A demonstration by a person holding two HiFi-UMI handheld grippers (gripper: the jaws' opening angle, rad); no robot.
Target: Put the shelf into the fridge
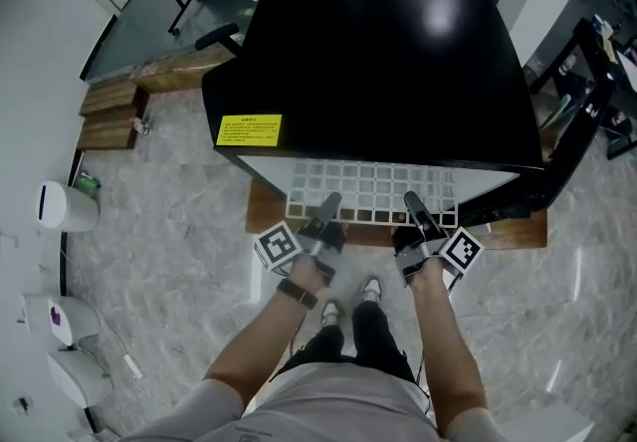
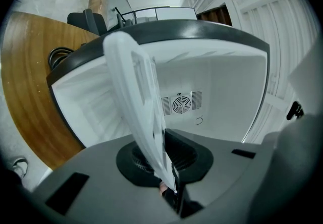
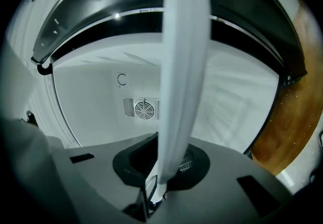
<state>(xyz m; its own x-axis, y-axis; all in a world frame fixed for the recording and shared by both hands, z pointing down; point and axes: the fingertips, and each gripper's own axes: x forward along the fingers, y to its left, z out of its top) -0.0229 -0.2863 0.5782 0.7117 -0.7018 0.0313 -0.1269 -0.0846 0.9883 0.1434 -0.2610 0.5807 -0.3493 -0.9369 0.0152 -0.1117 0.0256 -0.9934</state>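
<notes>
One flat shelf (image 1: 370,189), lengthwise across fridge (image 1: 378,62)

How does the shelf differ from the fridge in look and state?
The shelf is a white open grid; the fridge has a glossy black top. The shelf is held at its near edge by the left gripper and right gripper; the fridge stands on a wooden board. The fridge's inside is white too.

From my head the room is evenly bright, with soft overhead glare on the black fridge top (image 1: 438,17). Both gripper views bend into a dark-rimmed circle; the shelf (image 3: 184,66) I hold blurs near the lens, while the white fridge interior (image 2: 217,87) behind stays sharp.
</notes>
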